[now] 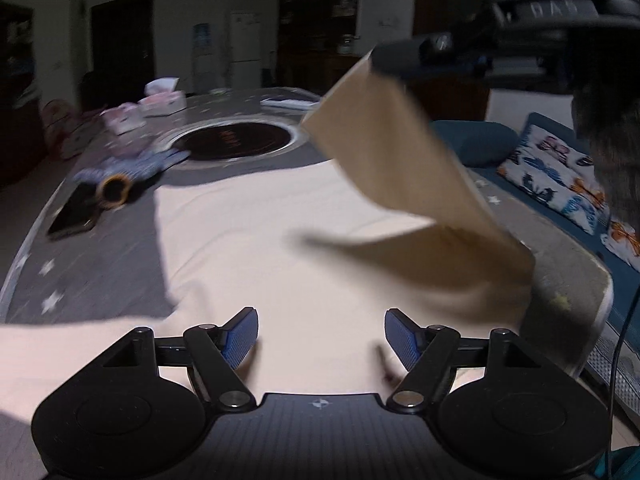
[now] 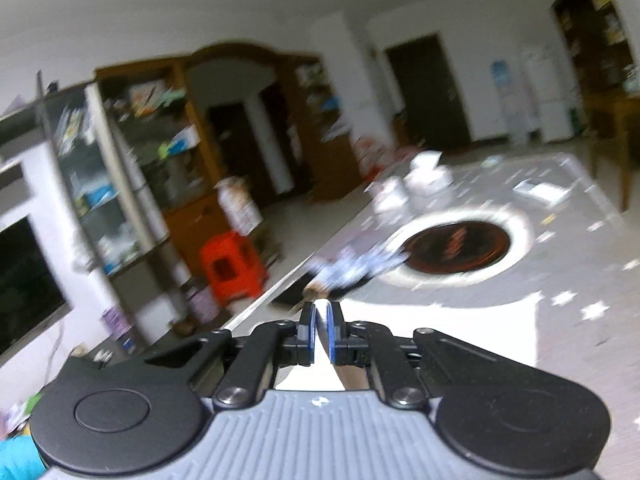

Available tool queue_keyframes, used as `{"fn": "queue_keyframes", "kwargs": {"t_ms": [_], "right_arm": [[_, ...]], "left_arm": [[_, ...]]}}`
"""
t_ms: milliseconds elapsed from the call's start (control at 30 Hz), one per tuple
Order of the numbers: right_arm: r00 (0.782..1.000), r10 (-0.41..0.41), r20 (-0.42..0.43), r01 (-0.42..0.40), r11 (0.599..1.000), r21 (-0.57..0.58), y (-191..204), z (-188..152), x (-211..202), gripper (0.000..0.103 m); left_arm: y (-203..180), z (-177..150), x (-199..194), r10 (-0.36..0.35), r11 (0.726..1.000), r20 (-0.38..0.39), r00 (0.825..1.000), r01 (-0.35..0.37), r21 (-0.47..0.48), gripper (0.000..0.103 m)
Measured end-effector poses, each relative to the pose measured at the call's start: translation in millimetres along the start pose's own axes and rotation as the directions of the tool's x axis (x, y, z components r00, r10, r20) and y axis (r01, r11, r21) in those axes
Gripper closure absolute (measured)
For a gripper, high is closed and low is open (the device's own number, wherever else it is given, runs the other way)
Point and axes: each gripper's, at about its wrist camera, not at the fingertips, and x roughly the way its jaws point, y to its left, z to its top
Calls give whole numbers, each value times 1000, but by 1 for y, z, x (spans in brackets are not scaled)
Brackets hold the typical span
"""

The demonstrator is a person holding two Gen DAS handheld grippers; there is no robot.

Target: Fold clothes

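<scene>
The right gripper [image 2: 319, 330] has its blue fingers [image 2: 307, 332] pinched tight on an edge of the pale garment [image 1: 256, 232], lifting a flap at the right. The left gripper [image 1: 321, 336] hovers with fingers spread wide over the garment's near part, which lies spread across the grey starred counter [image 1: 92, 264].

My left view: dim room, bright pale garment [image 1: 280, 240], lifted flap casting a soft shadow, motion-blurred. My right view: brighter, washed-out, heavily smeared throughout. Both: fisheye bending, dark corners.
</scene>
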Motion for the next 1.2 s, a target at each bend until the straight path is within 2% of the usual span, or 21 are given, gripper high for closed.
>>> {"fn": "queue_keyframes", "kwargs": {"t_ms": [200, 300, 400, 467, 533, 600, 667, 700, 733, 767, 867, 933, 1067, 1200], "right_arm": [[992, 60, -109, -62, 998, -23, 16, -17, 24, 91], [993, 21, -119, -26, 999, -46, 12, -18, 9, 81], [988, -47, -144, 38, 997, -62, -4, -20, -4, 65], [978, -102, -184, 88, 992, -85, -17, -24, -14, 61], [963, -149, -224, 125, 985, -118, -26, -32, -22, 47], [944, -196, -267, 157, 974, -161, -35, -43, -29, 38], [924, -230, -304, 173, 963, -205, -40, -55, -37, 34], [916, -244, -319, 178, 959, -221, -42, -60, -41, 27], [910, -250, -330, 180, 957, -228, -44, -64, -42, 24], [905, -254, -342, 180, 956, -234, -46, -69, -43, 23], [894, -254, -370, 169, 955, -245, -48, -82, -45, 21], [888, -252, -384, 159, 953, -258, -47, -89, -40, 20], [864, -311, -395, 178, 924, -339, -48, -101, -36, 19], [859, -338, -384, 204, 915, -348, -54, -101, -43, 17]], "left_arm": [[17, -8, -8, 25, 999, -2, 1000, -25, -41, 30], [20, -7, -10, 25, 998, 11, 1000, -24, -53, 30], [19, -4, -8, 12, 998, 14, 1000, -12, -55, 32], [19, -1, -1, 6, 999, 4, 1000, -6, -53, 40], [18, -1, 4, 3, 998, -9, 1000, -4, -55, 47], [17, -1, 8, 3, 998, -24, 1000, -4, -58, 54], [17, -2, 12, 4, 998, -37, 999, -6, -60, 69], [17, -2, 12, 10, 998, -36, 999, -12, -59, 72], [17, -2, 12, 16, 998, -37, 999, -18, -59, 82], [17, -1, 12, 19, 998, -40, 999, -21, -64, 89], [20, 3, 9, 20, 995, -45, 999, -25, -98, 94], [20, 7, 3, 27, 995, -31, 999, -30, -100, 95], [19, 11, -13, 27, 993, -7, 1000, -28, -119, 96], [21, 9, -17, 35, 991, -21, 999, -38, -128, 96]]}}
